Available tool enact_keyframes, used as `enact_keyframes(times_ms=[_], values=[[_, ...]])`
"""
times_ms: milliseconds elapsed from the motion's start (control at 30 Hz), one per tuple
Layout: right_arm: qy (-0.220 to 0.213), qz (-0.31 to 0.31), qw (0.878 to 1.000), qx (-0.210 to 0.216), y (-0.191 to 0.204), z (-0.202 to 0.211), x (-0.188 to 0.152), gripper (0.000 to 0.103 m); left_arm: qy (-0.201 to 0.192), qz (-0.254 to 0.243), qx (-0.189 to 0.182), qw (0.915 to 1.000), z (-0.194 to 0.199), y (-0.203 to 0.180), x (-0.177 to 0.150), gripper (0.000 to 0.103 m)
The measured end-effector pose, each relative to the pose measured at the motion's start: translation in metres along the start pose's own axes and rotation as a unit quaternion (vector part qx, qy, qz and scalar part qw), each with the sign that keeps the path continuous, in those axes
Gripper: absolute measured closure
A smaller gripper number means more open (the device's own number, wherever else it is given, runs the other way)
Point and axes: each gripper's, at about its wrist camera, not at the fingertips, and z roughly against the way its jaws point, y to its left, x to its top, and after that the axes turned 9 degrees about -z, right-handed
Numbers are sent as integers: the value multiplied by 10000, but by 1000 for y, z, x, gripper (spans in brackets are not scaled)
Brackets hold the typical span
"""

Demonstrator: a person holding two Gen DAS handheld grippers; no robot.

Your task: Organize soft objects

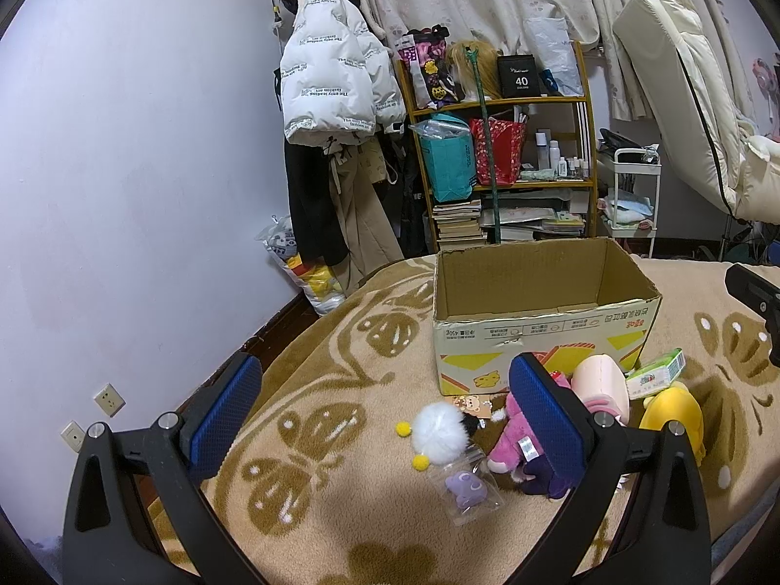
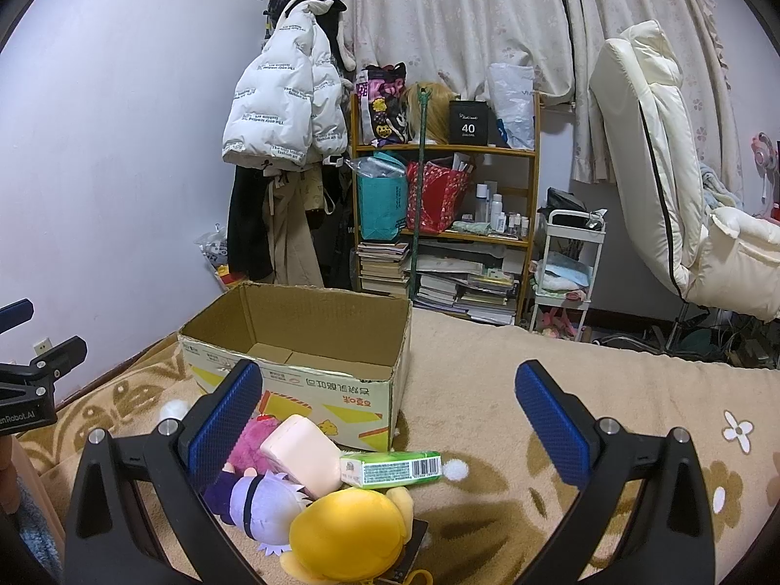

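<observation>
- While both tools hover above the bed with nothing between the blue pads, no grasp yet on any toy: left gripper (image 1: pixel 385 421) spread wide and empty; right gripper (image 2: pixel 387 426) spread just as wide, also empty.
- Just under the left tool, near and slightly right: white pompom (image 1: pixel 438 431) with small yellow balls, resting on the blanket (image 1: pixel 312 380). Very light and fluffy, likely to squash flat; best pinched through the middle of the fur.
- Beside it, nearer: small purple toy in a clear bag (image 1: pixel 467 487). Probably slippery plastic; better taken across the toy, not by the loose edge.
- Right of these, touching each other in a heap: pink plush (image 1: pixel 507 443), purple-haired doll (image 2: pixel 265 495), pale pink soft block (image 2: pixel 304 453), yellow plush (image 2: pixel 348 531). All soft and light by appearance, not fragile; firm squeeze on the body or head, not on thin limbs.
- Against the block, on the right: green tissue pack (image 2: pixel 390 470). Stiffer outside, compressible; hold across the short sides.
- Farther off, just behind the heap: open cardboard box (image 1: pixel 541 336), upright, nothing visible inside. Presumably the place for everything.
- Yellow plush nearest to the right tool, so a sensible first pick there; pompom for the left one.
</observation>
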Motion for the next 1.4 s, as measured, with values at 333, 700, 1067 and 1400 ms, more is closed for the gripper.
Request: enact_keyframes(times_ms=[333, 700, 1067, 1400], values=[[2, 1, 10000, -4, 0, 0, 1, 0, 6, -7, 1, 10000, 0, 0, 0, 2], [-1, -7, 10000, -1, 1, -1, 0, 0, 11, -15, 5, 10000, -2, 1, -1, 2], [-17, -10, 10000, -19, 0, -2, -1, 0, 19, -23, 3, 10000, 2, 4, -1, 2], [-15, -13, 10000, -14, 0, -1, 0, 0, 57, -59, -1, 10000, -2, -1, -6, 2]])
